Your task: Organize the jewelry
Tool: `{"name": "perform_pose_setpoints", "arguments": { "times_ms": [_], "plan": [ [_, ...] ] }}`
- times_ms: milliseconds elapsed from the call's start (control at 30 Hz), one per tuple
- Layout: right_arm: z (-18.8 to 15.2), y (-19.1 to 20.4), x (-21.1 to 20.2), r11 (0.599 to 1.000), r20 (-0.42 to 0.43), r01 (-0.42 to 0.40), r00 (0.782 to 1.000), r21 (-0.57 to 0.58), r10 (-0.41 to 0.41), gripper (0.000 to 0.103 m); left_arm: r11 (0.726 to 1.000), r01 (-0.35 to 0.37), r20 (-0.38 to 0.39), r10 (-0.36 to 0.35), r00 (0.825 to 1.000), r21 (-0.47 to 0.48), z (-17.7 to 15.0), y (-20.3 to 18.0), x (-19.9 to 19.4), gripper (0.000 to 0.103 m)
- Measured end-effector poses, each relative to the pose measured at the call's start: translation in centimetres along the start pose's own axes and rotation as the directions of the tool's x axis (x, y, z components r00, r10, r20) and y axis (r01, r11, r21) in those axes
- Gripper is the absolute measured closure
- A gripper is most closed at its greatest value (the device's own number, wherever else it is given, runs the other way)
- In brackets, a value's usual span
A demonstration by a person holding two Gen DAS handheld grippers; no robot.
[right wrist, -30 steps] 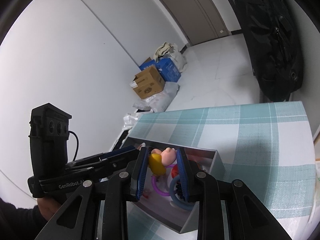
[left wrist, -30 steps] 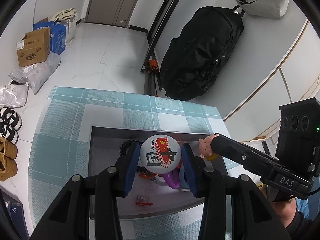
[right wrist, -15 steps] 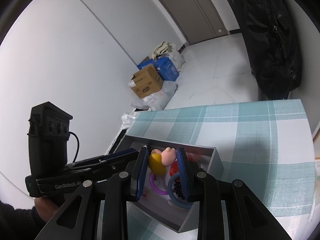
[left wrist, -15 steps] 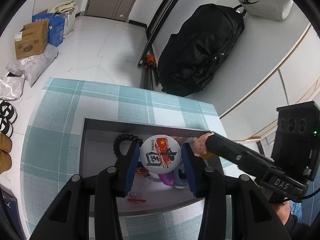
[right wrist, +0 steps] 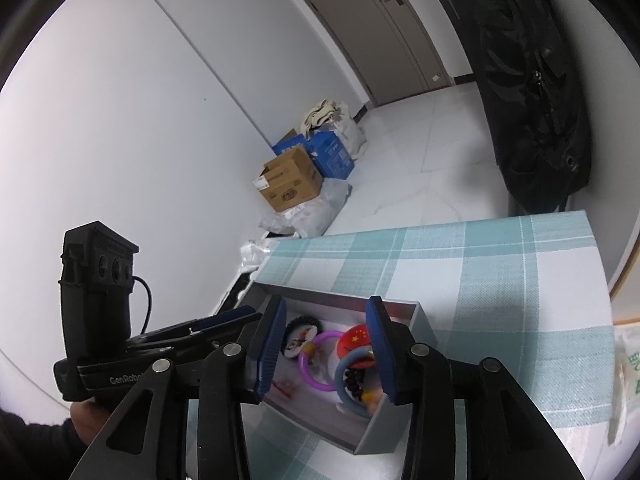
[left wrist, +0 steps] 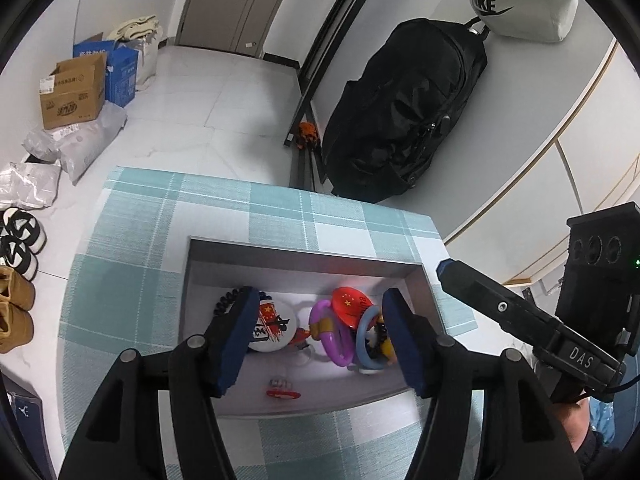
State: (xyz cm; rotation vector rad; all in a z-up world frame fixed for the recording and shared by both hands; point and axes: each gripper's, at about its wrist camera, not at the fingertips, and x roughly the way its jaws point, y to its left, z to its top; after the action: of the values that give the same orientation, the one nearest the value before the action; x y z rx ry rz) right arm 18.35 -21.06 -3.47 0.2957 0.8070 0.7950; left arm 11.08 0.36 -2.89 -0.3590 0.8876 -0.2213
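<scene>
While both tools hang above the near rim of the grey box [left wrist: 304, 254], the left gripper [left wrist: 320, 340] has its blue pads spread wide with nothing between them, and the right gripper [right wrist: 326, 350] is likewise parted and empty. The jewelry lies inside the box on its pale floor: a small red clip [left wrist: 283, 394] nearest, then a blue ring [left wrist: 362, 344] with a dark beaded piece and a yellow-and-pink charm by the right wall, a purple ring [left wrist: 334, 338] just beside it, and a white round badge [left wrist: 276, 330] toward the left. A red badge [left wrist: 352, 304] leans behind the rings, and a black coiled tie [left wrist: 224, 302] sits at the far left. The box rests on a teal plaid cloth [left wrist: 132, 272]. Beyond the table, a cardboard carton [left wrist: 74, 96] stands on the white floor, and a black bag [left wrist: 404, 112] leans against the wall.
</scene>
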Motion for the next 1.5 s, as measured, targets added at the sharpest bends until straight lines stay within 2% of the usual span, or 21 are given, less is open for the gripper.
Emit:
{"name": "perform_pose_setpoints", "arguments": {
  "times_ms": [167,233,300,400,700,767,833,900,1067,1367,1500],
  "plan": [
    [-0.4,0.5,-0.4,1.000,0.010,0.007,1.000,-0.016,-0.006,0.051,0.999,-0.033,0.027,0.032,0.999,0.007,-0.3,-0.2,-0.7,0.044],
    [-0.6,0.7,-0.7,1.000,0.019,0.012,1.000,-0.027,-0.012,0.045,0.999,-0.043,0.039,0.042,0.998,0.017,-0.4,-0.5,-1.0,0.044],
    [-0.7,0.9,-0.9,0.999,0.023,0.019,1.000,-0.036,-0.019,0.045,0.998,-0.060,0.051,0.059,0.997,0.026,-0.5,-0.7,-1.4,0.044],
    [-1.0,1.2,-1.2,0.998,0.032,0.032,0.999,-0.047,-0.031,0.036,0.996,-0.081,0.072,0.078,0.994,0.041,-0.7,-1.1,-2.0,0.043],
    [-2.1,1.8,-3.1,0.996,0.083,0.063,0.995,-0.056,-0.058,0.019,0.991,-0.119,0.166,0.108,0.980,0.061,-1.5,-1.7,-4.3,0.031],
    [-2.4,2.1,-3.5,0.995,0.092,0.076,0.993,-0.065,-0.070,0.015,0.990,-0.126,0.183,0.114,0.976,0.058,-1.7,-1.7,-4.7,0.029],
    [-2.8,2.4,-4.0,0.994,0.108,0.081,0.991,-0.074,-0.072,0.004,0.991,-0.121,0.190,0.108,0.976,0.057,-2.0,-1.8,-5.1,0.028],
    [-3.2,2.8,-4.4,0.993,0.123,0.080,0.990,-0.091,-0.069,0.000,0.990,-0.127,0.202,0.113,0.973,0.056,-2.3,-1.9,-5.6,0.027],
    [-3.9,3.6,-5.4,0.990,0.144,0.083,0.987,-0.115,-0.066,0.000,0.987,-0.150,0.240,0.131,0.962,0.059,-3.2,-2.2,-6.9,0.020],
    [-5.5,5.2,-6.8,0.981,0.168,0.128,0.980,-0.148,-0.102,0.000,0.979,-0.191,0.279,0.167,0.946,0.064,-5.2,-2.0,-7.9,0.019],
    [-6.0,5.3,-7.0,0.976,0.174,0.141,0.978,-0.163,-0.113,0.000,0.976,-0.207,0.277,0.181,0.944,0.068,-5.6,-2.1,-7.7,0.019]
  ]
}}
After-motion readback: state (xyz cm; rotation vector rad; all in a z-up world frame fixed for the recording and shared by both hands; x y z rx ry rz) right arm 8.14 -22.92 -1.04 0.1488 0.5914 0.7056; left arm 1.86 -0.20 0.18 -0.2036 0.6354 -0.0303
